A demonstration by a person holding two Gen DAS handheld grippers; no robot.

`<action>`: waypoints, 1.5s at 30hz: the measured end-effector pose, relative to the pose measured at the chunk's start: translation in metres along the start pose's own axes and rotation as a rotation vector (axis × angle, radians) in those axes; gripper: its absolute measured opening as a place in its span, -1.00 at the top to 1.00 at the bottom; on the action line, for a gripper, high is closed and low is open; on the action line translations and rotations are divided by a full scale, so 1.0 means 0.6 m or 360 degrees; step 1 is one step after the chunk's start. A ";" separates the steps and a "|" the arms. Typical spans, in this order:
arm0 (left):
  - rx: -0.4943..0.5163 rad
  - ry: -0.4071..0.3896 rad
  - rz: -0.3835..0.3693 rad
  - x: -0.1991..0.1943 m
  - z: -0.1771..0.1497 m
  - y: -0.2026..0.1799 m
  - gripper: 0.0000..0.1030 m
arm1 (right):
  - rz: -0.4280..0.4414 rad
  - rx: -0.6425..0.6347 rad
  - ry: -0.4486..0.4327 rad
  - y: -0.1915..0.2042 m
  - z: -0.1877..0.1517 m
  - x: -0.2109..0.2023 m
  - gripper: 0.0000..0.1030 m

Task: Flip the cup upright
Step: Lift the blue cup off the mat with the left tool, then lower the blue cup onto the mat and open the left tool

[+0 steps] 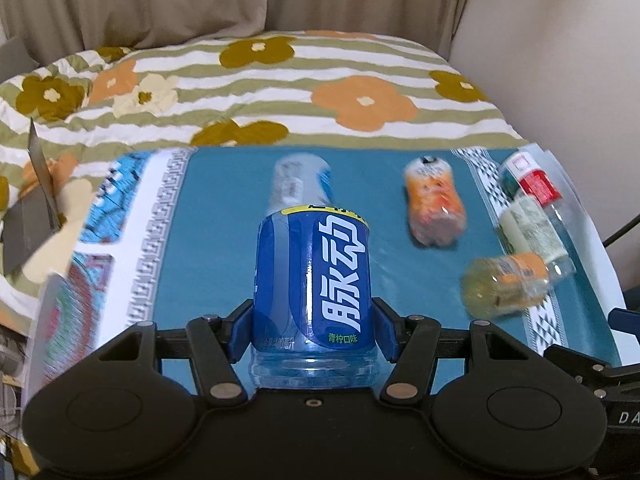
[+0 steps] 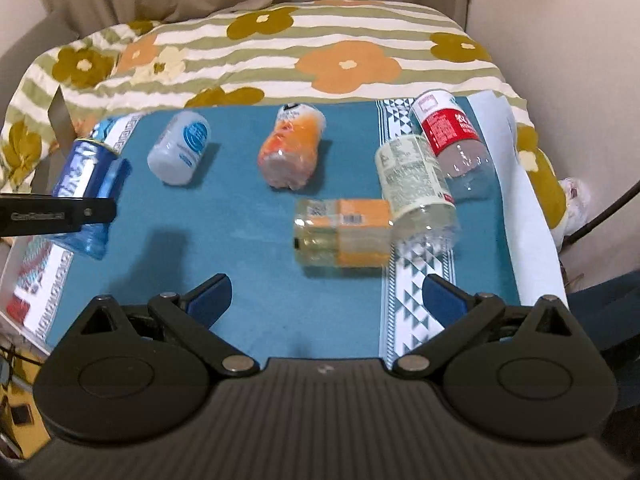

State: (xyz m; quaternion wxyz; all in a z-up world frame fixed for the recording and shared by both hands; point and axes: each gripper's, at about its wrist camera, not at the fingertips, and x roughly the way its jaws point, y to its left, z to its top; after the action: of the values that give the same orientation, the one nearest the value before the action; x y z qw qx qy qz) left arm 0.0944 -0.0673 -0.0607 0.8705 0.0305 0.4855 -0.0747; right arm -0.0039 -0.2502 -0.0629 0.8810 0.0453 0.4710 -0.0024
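My left gripper is shut on a blue-labelled cup cut from a bottle, held tilted above the blue mat. The right wrist view shows the same cup lifted at far left with the left gripper across it. My right gripper is open and empty, low over the mat's near edge. Other cups lie on their sides: white-blue, orange, yellow-orange, pale green, red.
The mat lies on a floral striped bedspread. Curtains and a wall stand behind. A white sheet edge borders the mat on the right. A dark cable runs at the far right.
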 end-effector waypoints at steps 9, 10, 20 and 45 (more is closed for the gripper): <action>0.0029 0.0115 -0.0043 0.064 -0.037 -0.067 -0.25 | -0.0019 0.0020 0.0093 -0.045 -0.037 0.027 -1.00; 0.0034 0.0120 -0.0041 0.070 -0.039 -0.071 -0.25 | -0.0026 0.0019 0.0106 -0.047 -0.041 0.031 -1.00; 0.0071 0.0159 -0.0040 0.103 -0.058 -0.096 -0.27 | -0.0041 0.0057 0.0133 -0.065 -0.057 0.040 -1.00; 0.0063 0.0065 0.0062 -0.035 -0.073 -0.037 -1.00 | 0.0098 0.0099 0.0083 -0.039 -0.005 -0.025 -1.00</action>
State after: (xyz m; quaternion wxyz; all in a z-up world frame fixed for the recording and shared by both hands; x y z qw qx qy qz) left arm 0.0431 -0.0814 -0.0655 0.8610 0.0588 0.5008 -0.0668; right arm -0.0156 -0.2737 -0.0540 0.8662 0.0872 0.4919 0.0111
